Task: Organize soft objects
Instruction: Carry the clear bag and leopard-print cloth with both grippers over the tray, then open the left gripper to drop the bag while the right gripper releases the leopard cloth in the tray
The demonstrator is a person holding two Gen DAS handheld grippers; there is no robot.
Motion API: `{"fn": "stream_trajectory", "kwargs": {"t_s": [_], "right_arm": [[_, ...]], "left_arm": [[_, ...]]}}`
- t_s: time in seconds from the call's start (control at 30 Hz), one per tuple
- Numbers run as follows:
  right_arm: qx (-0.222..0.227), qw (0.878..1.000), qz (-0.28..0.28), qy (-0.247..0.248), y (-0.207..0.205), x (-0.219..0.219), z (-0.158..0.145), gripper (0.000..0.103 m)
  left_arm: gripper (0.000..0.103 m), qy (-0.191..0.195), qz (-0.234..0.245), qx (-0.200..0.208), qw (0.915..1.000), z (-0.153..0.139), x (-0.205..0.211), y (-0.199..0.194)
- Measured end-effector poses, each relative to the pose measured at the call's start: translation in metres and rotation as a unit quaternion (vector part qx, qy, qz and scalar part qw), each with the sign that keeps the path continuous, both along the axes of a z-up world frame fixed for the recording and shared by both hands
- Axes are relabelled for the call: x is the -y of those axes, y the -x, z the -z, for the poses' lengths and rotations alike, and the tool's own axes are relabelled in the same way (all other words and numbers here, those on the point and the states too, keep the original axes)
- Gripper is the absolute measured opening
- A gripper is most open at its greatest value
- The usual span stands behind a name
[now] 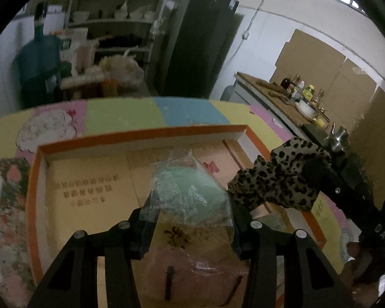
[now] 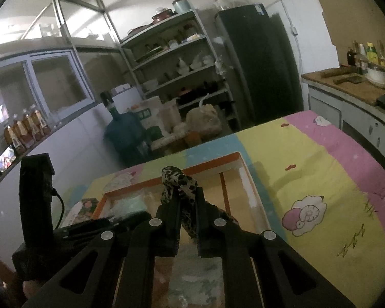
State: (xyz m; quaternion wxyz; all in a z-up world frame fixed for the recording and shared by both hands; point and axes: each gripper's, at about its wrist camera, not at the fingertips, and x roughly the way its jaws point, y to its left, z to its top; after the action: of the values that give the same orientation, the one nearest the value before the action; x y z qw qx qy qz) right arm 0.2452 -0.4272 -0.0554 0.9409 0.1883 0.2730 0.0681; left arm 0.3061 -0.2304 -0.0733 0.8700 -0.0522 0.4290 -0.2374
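Left wrist view: my left gripper (image 1: 190, 220) occupies the lower centre of the frame, its two black fingers set wide apart on either side of a clear plastic bag holding a mint-green soft item (image 1: 190, 190). The fingers flank the bag's lower edges; whether they press it firmly I cannot tell, as the crinkled plastic hides the contact. The bag sits above the open orange-rimmed cardboard box (image 1: 141, 132), which fills the middle of the frame and shows printed characters on its pale inner floor. At right of centre, my right gripper (image 1: 310, 172) enters from the lower right, wrapped in a leopard-print cloth (image 1: 277, 179) that hangs over the box's right rim.

Right wrist view: my right gripper (image 2: 186, 202) is in the lower centre, its fingers drawn narrow and clamped on the leopard-print cloth (image 2: 178, 179), which bunches above the fingertips and trails down between them. The cloth is held over the orange-rimmed box (image 2: 213, 160); the mint-green bagged item (image 2: 131, 204) lies at the box's left side, next to my left gripper's black body at lower left. The box rests on a pastel cartoon-print sheet (image 2: 308, 159) with a sheep motif at right. A dark refrigerator (image 2: 259, 61) stands at upper right.
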Motion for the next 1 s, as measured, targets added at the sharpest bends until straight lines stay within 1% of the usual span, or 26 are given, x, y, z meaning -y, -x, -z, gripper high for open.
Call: {"fn": "stream_trajectory", "kwargs": {"t_s": [0.1, 0.23, 0.27, 0.3, 0.33, 0.37, 0.4, 0.43, 0.57, 0.63, 0.67, 0.77, 1.0], "right_arm": [[-0.011, 1.0, -0.002, -0.004, -0.007, 0.003, 0.006, 0.012], [-0.02, 1.0, -0.004, -0.011, -0.013, 0.005, 0.012, 0.013], [-0.021, 1.0, -0.004, -0.012, -0.014, 0.006, 0.014, 0.016], [-0.023, 1.0, -0.002, -0.014, -0.015, 0.006, 0.015, 0.022], [-0.023, 1.0, 0.0, -0.016, -0.015, 0.007, 0.016, 0.027], [-0.023, 1.0, 0.001, -0.016, -0.016, 0.007, 0.016, 0.036], [-0.024, 1.0, 0.003, -0.014, -0.015, 0.007, 0.016, 0.039], [-0.025, 1.0, 0.005, -0.013, -0.016, 0.007, 0.017, 0.04], [-0.025, 1.0, 0.002, -0.016, -0.017, 0.008, 0.017, 0.052], [-0.025, 1.0, -0.001, -0.016, -0.017, 0.007, 0.017, 0.054], [-0.024, 1.0, -0.001, -0.016, -0.017, 0.007, 0.017, 0.056], [-0.023, 1.0, -0.002, -0.016, -0.015, 0.006, 0.015, 0.064], [-0.023, 0.999, -0.021, -0.032, -0.001, 0.0, 0.013, 0.066]], "left_arm": [[0.049, 0.002, -0.003, -0.026, 0.9997, 0.007, 0.0, -0.006], [0.05, -0.002, -0.011, -0.04, 0.9991, 0.013, 0.001, -0.009], [0.05, -0.007, -0.015, -0.042, 0.999, 0.015, 0.002, -0.01], [0.051, -0.012, -0.017, -0.041, 0.9989, 0.015, 0.002, -0.009], [0.053, -0.017, -0.018, -0.04, 0.9989, 0.015, 0.003, -0.008], [0.056, -0.023, -0.021, -0.035, 0.9989, 0.014, 0.003, -0.007], [0.056, -0.026, -0.023, -0.03, 0.9989, 0.013, 0.004, -0.005], [0.059, -0.032, -0.025, -0.021, 0.999, 0.012, 0.005, -0.003], [0.071, -0.036, -0.027, -0.002, 0.999, 0.006, 0.004, 0.001], [0.075, -0.035, -0.029, 0.008, 0.9989, 0.003, 0.002, 0.004], [0.076, -0.032, -0.03, 0.016, 0.9989, 0.0, 0.0, 0.006], [0.077, -0.029, -0.03, 0.036, 0.9985, -0.008, -0.005, 0.013], [0.077, -0.022, -0.034, 0.074, 0.9964, -0.029, -0.021, 0.033]]}}
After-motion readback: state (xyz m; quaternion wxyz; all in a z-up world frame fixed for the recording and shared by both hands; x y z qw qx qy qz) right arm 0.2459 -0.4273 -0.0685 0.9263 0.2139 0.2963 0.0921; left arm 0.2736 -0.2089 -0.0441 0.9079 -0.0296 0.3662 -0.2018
